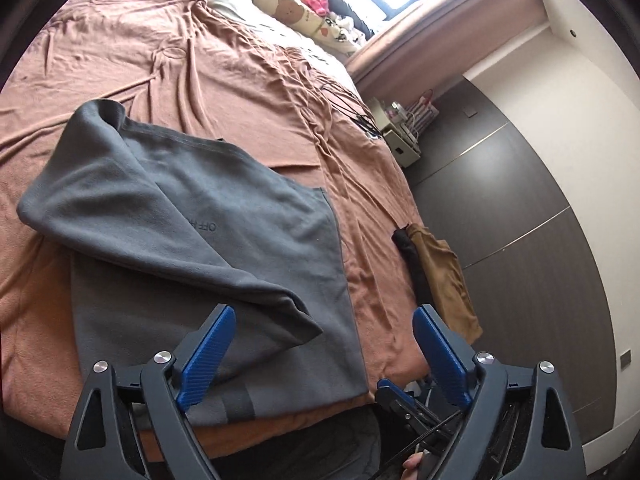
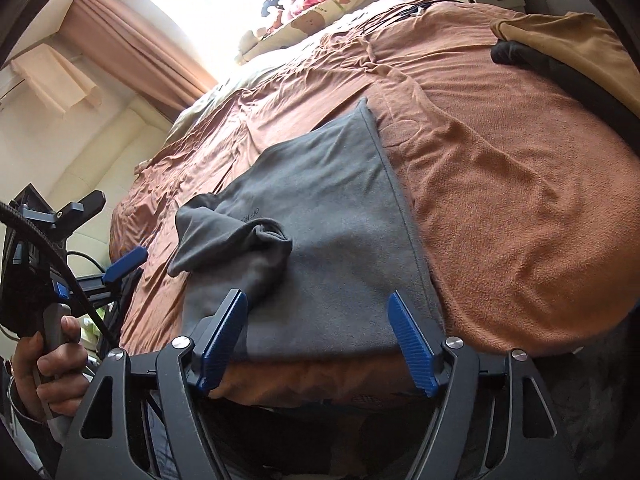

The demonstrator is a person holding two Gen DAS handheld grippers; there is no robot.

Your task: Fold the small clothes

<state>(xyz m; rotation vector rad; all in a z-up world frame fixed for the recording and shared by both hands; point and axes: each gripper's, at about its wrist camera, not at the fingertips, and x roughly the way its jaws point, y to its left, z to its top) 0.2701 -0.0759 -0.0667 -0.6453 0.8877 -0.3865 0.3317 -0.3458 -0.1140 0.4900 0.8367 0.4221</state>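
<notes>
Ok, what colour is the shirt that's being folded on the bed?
Dark grey, plain apart from small faint lettering. The shirt shows best in the left wrist view.

Left gripper (image 1: 322,314) pointed forward and down, blue fingers (image 1: 206,356) spread wide, nothing between them. Right gripper (image 2: 318,300) likewise tilted down, fingers (image 2: 412,346) well apart, gripping nothing. Left hand (image 2: 52,364) wrapped around handle, seen in right wrist view.

Your shirt (image 1: 192,240) lies on the bed (image 1: 240,92), one side folded over; to its right lie two more garments (image 1: 436,276).
</notes>
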